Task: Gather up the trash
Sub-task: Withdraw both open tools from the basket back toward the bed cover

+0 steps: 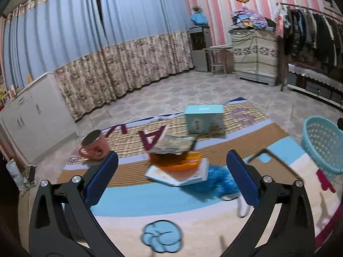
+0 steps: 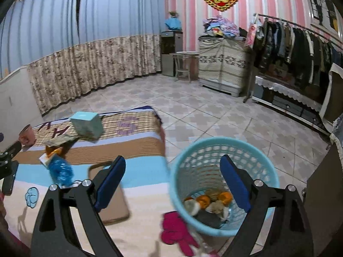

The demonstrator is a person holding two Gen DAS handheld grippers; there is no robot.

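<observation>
Both tongs are hanging spread and empty: the left gripper [image 1: 171, 177] is facing the litter pile on the striped mat [image 1: 133, 197], the right gripper [image 2: 172, 184] is poised over the one blue basket [image 2: 193, 150], already holding peels and scraps. Going big to small: one teal box [image 1: 204, 118], looking light and stiff, best pinched across its walls; one crinkly blue wrapper [image 1: 220, 182], soft and slippery, better grabbed mid-bunch; one orange packet [image 1: 178, 162], flimsy, taken by an edge.
</observation>
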